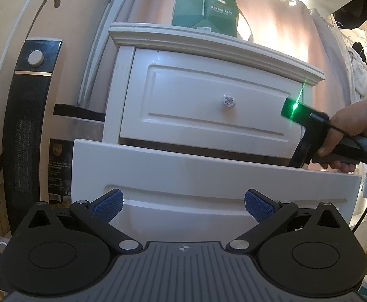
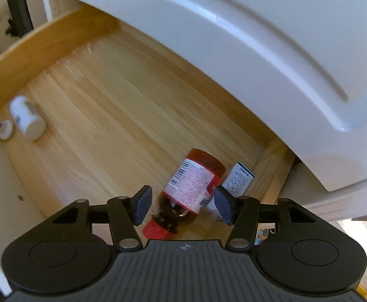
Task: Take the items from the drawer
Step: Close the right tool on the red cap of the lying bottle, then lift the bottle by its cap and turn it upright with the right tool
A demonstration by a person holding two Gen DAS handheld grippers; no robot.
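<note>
The white nightstand's lower drawer is pulled out; its wooden floor shows in the right wrist view. A dark bottle with a red cap and white label lies on its side near the drawer's right wall. Beside it lies a small white and blue box. A white bottle lies at the far left next to a small white cap. My right gripper is open, its pads on either side of the red-capped bottle's neck. My left gripper is open in front of the drawer front, holding nothing.
The upper drawer with a round knob is closed and overhangs the open one. A green box stands on top of the nightstand. A black heater stands at the left. A hand holds the right gripper's handle.
</note>
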